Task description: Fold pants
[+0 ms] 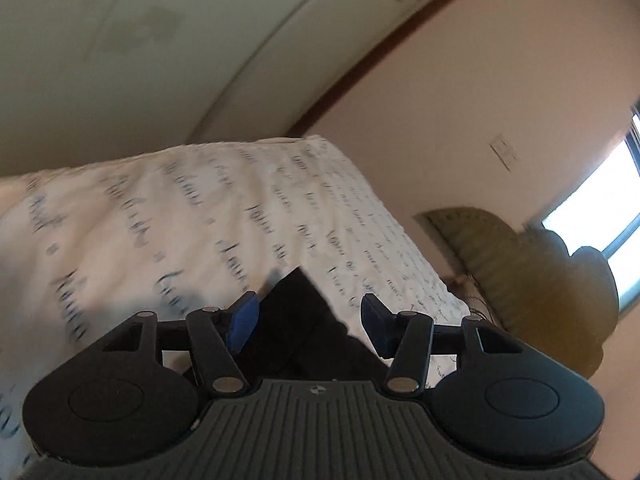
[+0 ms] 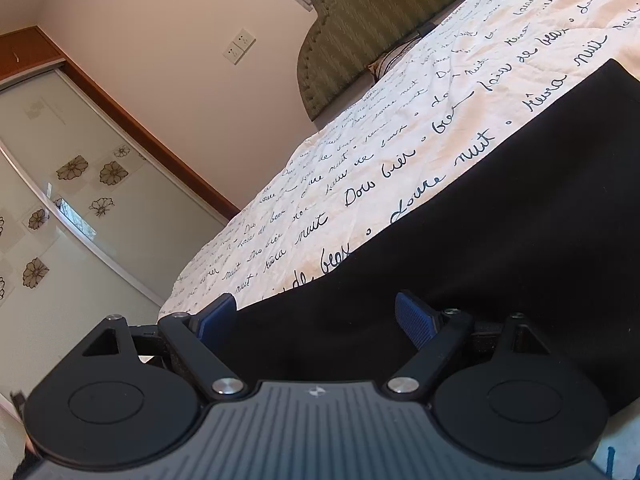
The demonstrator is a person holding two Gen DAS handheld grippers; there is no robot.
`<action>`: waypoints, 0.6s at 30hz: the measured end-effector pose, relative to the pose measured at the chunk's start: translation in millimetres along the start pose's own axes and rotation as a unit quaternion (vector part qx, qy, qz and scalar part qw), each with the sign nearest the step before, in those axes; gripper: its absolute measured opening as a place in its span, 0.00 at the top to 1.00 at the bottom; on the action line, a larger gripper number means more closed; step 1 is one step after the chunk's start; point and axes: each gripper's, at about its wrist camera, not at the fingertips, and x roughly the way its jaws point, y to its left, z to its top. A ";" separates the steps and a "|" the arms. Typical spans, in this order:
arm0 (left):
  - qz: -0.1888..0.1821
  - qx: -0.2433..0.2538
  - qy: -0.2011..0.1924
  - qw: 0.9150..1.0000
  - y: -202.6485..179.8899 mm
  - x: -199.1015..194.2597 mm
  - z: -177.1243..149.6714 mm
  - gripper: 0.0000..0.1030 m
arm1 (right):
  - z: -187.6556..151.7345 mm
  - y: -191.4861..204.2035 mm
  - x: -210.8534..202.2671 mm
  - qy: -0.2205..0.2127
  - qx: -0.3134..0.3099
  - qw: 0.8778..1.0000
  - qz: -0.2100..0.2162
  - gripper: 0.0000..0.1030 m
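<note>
The black pants (image 2: 500, 232) lie spread flat on a white bedspread (image 2: 400, 136) printed with dark script. In the right wrist view my right gripper (image 2: 316, 318) stands open low over the near edge of the pants, its blue pads (image 2: 414, 320) wide apart and clear of the cloth. In the blurred left wrist view a pointed corner of the pants (image 1: 298, 312) shows between the blue pads (image 1: 242, 320) of my left gripper (image 1: 310, 322). Its jaws stand apart, with bedspread (image 1: 160, 220) showing between the cloth and the right pad.
A green padded headboard (image 2: 380, 12) stands at the head of the bed, below a bright window (image 1: 600, 208). A sliding wardrobe door with flower prints (image 2: 72, 184) and a wooden frame lies beyond the bed's far edge. A wall switch (image 2: 239, 46) sits on the pink wall.
</note>
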 end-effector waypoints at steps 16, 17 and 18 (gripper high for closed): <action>0.096 -0.041 0.026 0.994 -2.3 -0.3 -40.7 0.86 | 0.4 1.9 0.5 0.003 -0.006 1.000 -0.003 0.16; 0.095 -0.018 0.007 0.995 -10.4 -8.5 -42.2 0.86 | 0.5 2.2 0.3 0.003 -0.006 1.000 -0.002 0.16; 0.098 -0.001 -0.006 0.995 -17.0 -13.5 -42.8 0.86 | 0.8 1.9 0.2 0.003 -0.006 1.000 -0.002 0.16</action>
